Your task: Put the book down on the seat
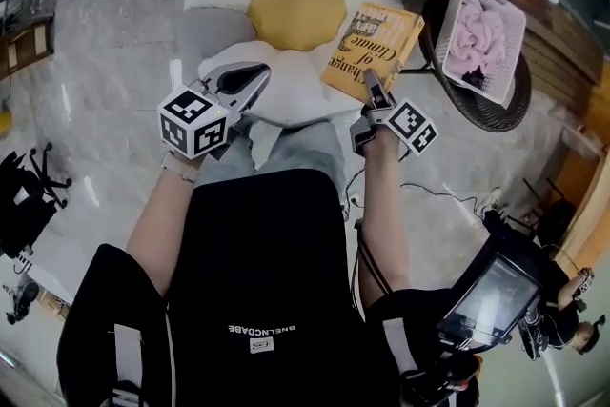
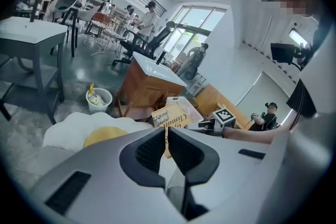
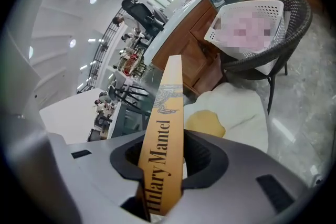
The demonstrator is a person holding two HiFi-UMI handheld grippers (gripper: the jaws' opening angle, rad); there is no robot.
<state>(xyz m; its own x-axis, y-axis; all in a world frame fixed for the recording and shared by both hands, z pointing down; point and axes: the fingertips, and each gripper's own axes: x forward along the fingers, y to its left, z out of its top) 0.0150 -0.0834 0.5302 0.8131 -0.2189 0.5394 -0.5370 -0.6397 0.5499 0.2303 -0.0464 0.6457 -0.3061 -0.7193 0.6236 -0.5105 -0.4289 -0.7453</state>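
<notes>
While the right tongs pinch an orange book by its spine at the lower corner, the book sits tilted over the right edge of a fried-egg cushion on the grey seat. It may be touching the cushion; from above this is unclear. The left tongs are pressed together, empty, over the cushion's front edge. A white basket rests to the right.
</notes>
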